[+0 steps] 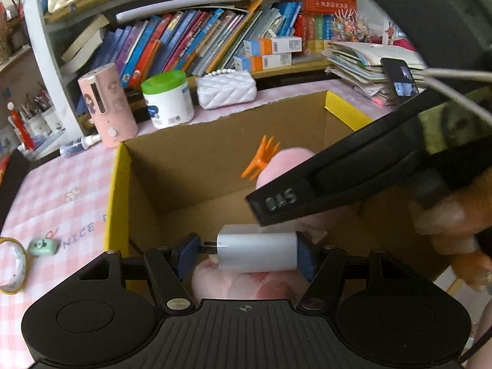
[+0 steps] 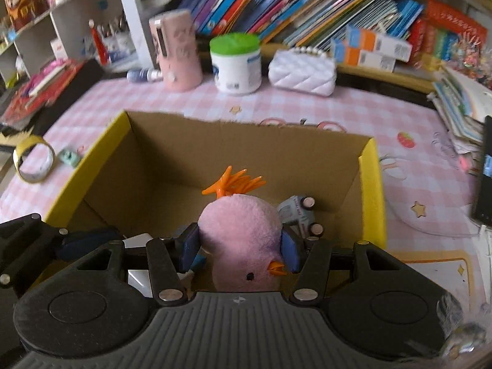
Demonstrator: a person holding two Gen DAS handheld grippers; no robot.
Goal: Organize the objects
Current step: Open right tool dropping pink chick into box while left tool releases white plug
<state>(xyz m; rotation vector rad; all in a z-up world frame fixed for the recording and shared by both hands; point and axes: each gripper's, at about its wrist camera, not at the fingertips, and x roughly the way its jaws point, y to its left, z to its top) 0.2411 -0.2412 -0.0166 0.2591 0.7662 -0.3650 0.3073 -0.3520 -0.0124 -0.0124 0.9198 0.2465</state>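
left wrist view: the left tongs are closed on a white charger, pads pressing its two ends, prongs pointing left. it hangs just above the open cardboard box near its front wall, with a pink plush bird right under it. the right tool crosses in from the upper right. outside the box on the desk lie a tape roll and a small green eraser-like thing, both well apart from the box.

right wrist view: the right tongs are shut on the plush bird, squeezing its sides, orange crest up, inside the box. a toy car already sits in the far right corner.

judgement: partway done. the car is in; the bird and charger are over the box but not yet let go. the tape roll and green thing probably remain to be gathered.
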